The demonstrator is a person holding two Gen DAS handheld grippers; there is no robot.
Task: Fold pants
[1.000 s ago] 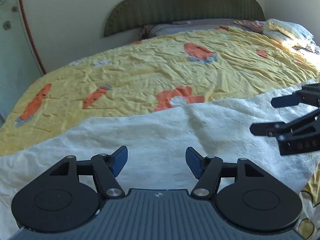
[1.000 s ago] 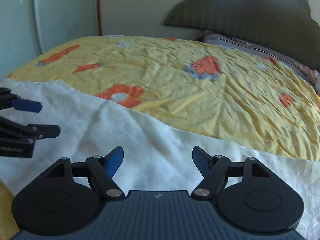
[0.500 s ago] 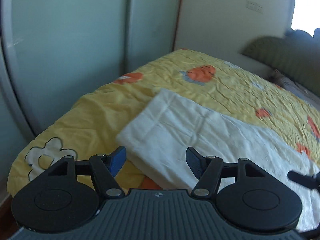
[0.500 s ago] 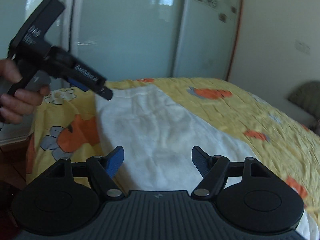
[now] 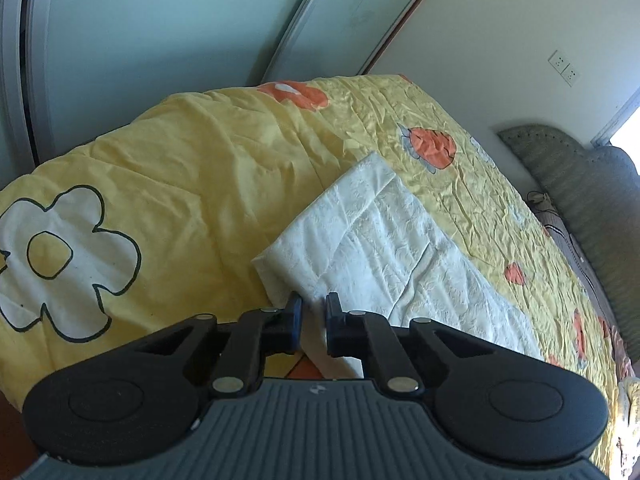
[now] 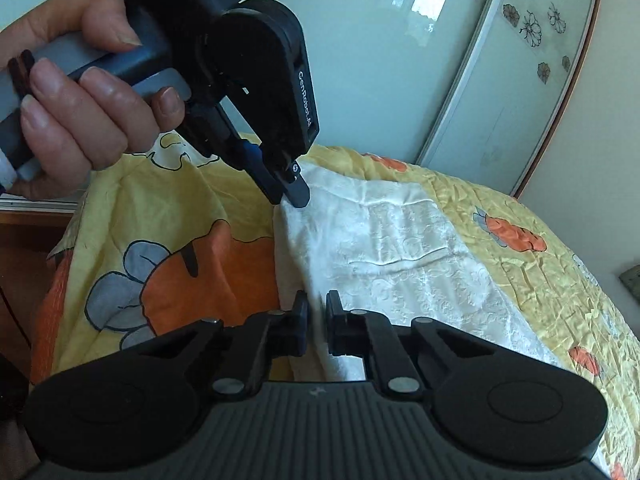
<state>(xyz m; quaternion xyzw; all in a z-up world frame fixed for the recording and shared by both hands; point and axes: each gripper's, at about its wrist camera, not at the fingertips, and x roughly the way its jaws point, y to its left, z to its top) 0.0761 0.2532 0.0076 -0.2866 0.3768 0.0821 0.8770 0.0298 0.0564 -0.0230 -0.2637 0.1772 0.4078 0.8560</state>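
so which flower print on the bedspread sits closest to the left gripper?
The big white flower with the black outline, left of the left gripper. The orange flowers lie farther up the yellow bedspread.

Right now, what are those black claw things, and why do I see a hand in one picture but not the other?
Those claws are grabbing tools. A person holds one in each hand, and a small camera sits on each, looking forward along its two fingers. So each picture is taken from one tool.

In the left camera's picture, the left tool has just closed on the near corner of the white pants.

In the right camera's picture, the right tool has just closed on another spot along the same end. That view also catches the person's hand holding the left tool, which explains the hand.

The pants lie flat on a yellow bedspread with flowers.
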